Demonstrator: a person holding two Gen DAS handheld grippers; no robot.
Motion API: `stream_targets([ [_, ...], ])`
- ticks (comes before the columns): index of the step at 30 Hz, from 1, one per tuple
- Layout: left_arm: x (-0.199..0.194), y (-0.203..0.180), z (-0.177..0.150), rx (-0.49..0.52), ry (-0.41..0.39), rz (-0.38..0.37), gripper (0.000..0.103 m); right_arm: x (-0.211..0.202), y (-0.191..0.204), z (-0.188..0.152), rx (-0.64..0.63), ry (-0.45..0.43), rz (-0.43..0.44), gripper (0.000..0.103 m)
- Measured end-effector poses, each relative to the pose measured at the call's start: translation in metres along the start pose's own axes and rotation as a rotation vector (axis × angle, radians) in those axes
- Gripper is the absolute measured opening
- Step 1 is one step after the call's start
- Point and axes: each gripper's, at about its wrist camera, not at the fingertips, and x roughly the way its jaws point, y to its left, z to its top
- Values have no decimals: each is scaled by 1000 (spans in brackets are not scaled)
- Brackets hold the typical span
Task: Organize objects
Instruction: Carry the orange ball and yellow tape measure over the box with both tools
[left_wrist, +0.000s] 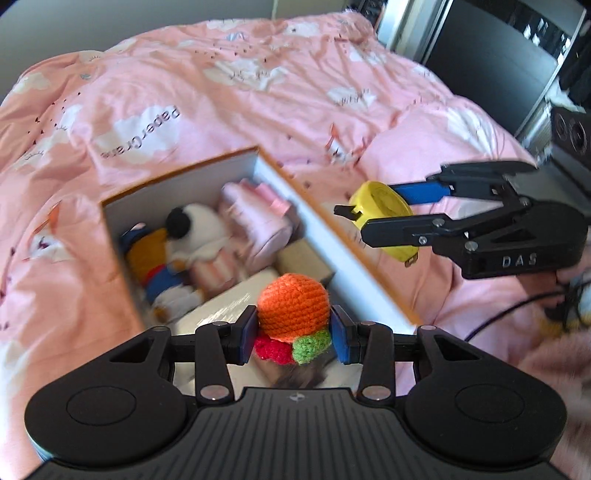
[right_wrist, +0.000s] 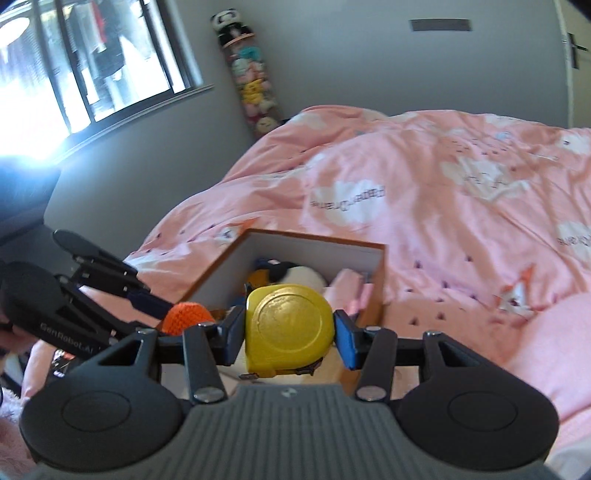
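Note:
An orange crocheted toy (left_wrist: 293, 306) with red and green knobs is pinched in my left gripper (left_wrist: 293, 332), which hangs over the near end of an open box (left_wrist: 295, 184) with white inner walls. My right gripper (right_wrist: 290, 334) is shut on a yellow tape measure (right_wrist: 290, 328). The left wrist view shows that tape measure (left_wrist: 384, 206) held in the air just right of the box's long wall. From the right wrist, the box (right_wrist: 317, 245) lies ahead and below, and the orange toy (right_wrist: 186, 317) shows at the left between the left gripper's fingers (right_wrist: 147, 301).
The box sits on a bed under a pink quilt (left_wrist: 258, 92) with cloud prints. Inside are a plush duck (left_wrist: 159, 262), a black-and-white plush, a pink item (left_wrist: 258, 221) and small cartons. A window (right_wrist: 92, 66) and a tube of plush toys (right_wrist: 251, 81) stand by the wall.

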Motion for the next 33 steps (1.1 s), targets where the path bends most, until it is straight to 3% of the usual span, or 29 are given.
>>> stream_targets([
  [4,2,8,-14,110,75,44,47,24,18,1,12,63,49,52],
  [8,21,15,-29,223,163,31,47,50,25,-5,70,135,79,52],
  [16,65,20,-30,359,296,25,47,84,25,-24,127,252,59,52],
  [23,103,7,-26,528,396,109,47,94,18,-28,133,274,18,52],
  [25,109,5,-24,532,422,85,47,93,17,-28,126,272,8,52],
  [29,119,-7,-31,665,474,94,47,94,13,-28,133,267,0,52],
  [33,132,-4,-34,677,534,110,47,95,12,-29,133,270,6,52],
])
